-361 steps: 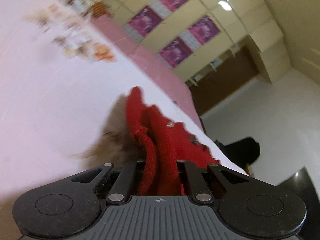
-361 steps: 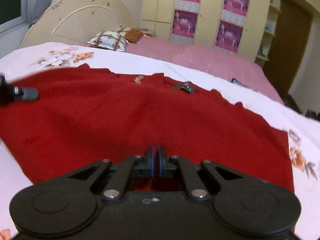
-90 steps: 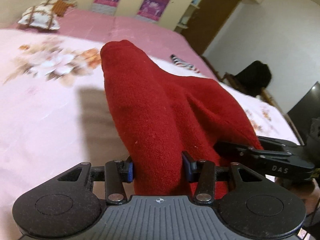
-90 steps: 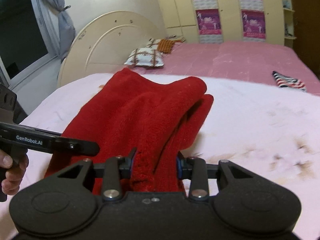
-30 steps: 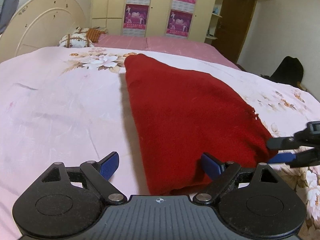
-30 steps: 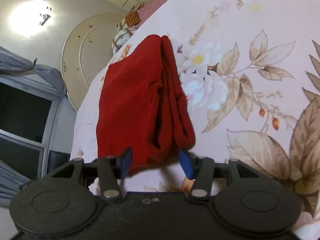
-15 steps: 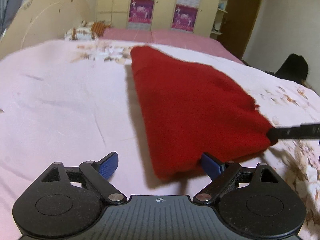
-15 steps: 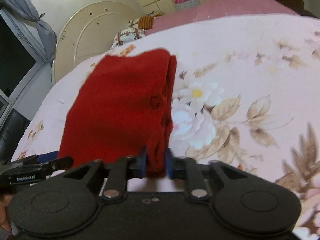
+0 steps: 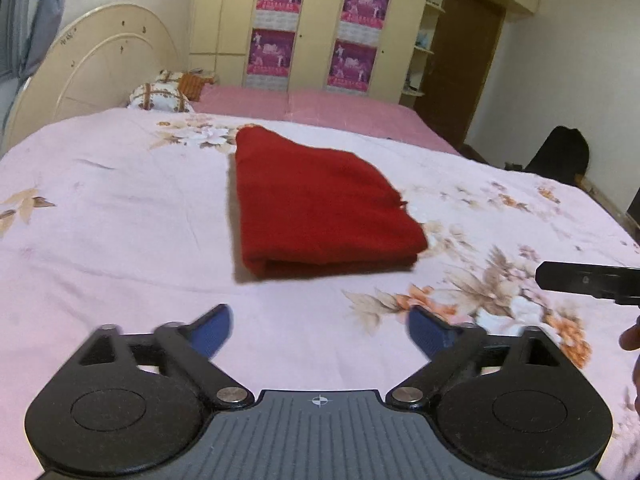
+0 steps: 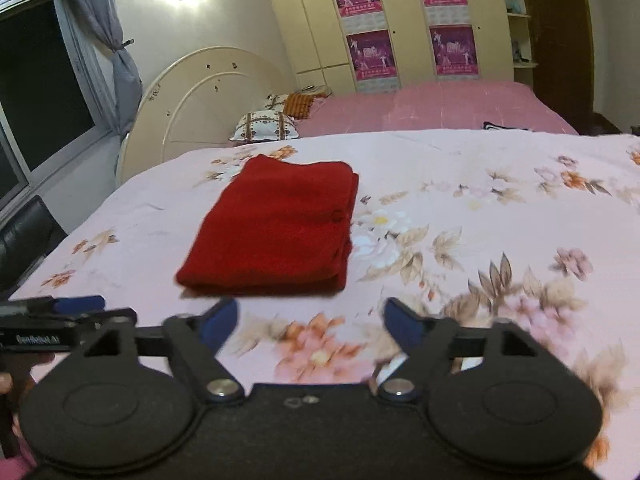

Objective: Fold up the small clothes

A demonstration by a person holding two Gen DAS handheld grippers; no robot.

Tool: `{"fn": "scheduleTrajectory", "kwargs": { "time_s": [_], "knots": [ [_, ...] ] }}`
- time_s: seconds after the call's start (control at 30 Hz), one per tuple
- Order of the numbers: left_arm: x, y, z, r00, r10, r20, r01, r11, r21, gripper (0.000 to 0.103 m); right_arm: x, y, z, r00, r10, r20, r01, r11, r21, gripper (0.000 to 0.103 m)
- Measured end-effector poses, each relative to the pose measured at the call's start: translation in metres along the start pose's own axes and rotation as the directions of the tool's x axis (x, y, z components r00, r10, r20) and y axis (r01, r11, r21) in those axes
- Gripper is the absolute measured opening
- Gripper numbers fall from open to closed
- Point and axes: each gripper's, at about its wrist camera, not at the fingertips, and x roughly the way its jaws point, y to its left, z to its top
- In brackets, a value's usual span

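Red knit, the folded garment (image 9: 320,204) lay flat as a thick rectangle on the bed (image 9: 120,216), its layered edge facing both cameras; what kind of garment it was could not be made out. Both the left gripper (image 9: 320,330) and the right gripper (image 10: 310,324) hovered near it with blue-padded fingers (image 9: 212,330) spread wide, holding nothing. The floral pink bedsheet (image 10: 480,216) looked smooth, its near blooms blurred.

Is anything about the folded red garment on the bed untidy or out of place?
Nothing serious. The red garment lies folded flat on the floral bedsheet; only its right edge looks slightly ragged.
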Motion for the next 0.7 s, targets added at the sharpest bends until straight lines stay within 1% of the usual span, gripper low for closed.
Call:
{"fn": "scheduleTrajectory", "kwargs": {
  "time_s": [0.03, 0.1, 0.17, 0.27, 0.3, 0.37, 0.57, 0.7],
  "knots": [
    [-0.010, -0.003, -0.004, 1.000, 0.007, 0.016, -0.007, 1.000, 0.008, 0.103, -0.010, 0.004, -0.002, 1.000, 0.008, 0.000, -0.008, 1.000, 0.001, 0.098],
    [-0.028, -0.008, -0.010, 0.999, 0.018, 0.032, -0.019, 0.999, 0.027, 0.103, -0.022, 0.013, -0.005, 1.000, 0.000, 0.004, 0.000, 1.000, -0.014, 0.102],
    [-0.044, -0.010, -0.015, 0.999, 0.016, 0.047, -0.017, 1.000, 0.026, 0.103, -0.035, 0.024, -0.009, 1.000, -0.018, 0.021, 0.019, 0.999, -0.044, 0.102],
    [-0.064, -0.013, -0.022, 0.998, 0.012, 0.067, -0.014, 1.000, 0.025, 0.103, -0.054, 0.038, -0.015, 0.996, -0.049, 0.076, 0.055, 0.995, -0.084, 0.102],
    [-0.069, -0.014, -0.024, 0.997, 0.011, 0.073, -0.013, 1.000, 0.027, 0.103, -0.060, 0.043, -0.018, 0.992, -0.069, 0.107, 0.079, 0.992, -0.094, 0.102],
    [-0.079, -0.016, -0.027, 0.996, 0.010, 0.087, -0.012, 1.000, 0.023, 0.103, -0.068, 0.050, -0.021, 0.985, -0.095, 0.141, 0.110, 0.988, -0.104, 0.102],
    [-0.092, -0.021, -0.030, 0.994, 0.010, 0.107, -0.013, 0.999, 0.031, 0.103, -0.074, 0.058, -0.029, 0.979, -0.124, 0.161, 0.144, 0.983, -0.117, 0.102],
    [-0.096, -0.024, -0.031, 0.994, 0.007, 0.113, -0.011, 0.999, 0.031, 0.103, -0.077, 0.059, -0.033, 0.979, -0.127, 0.158, 0.146, 0.982, -0.119, 0.102]
  ]
}}
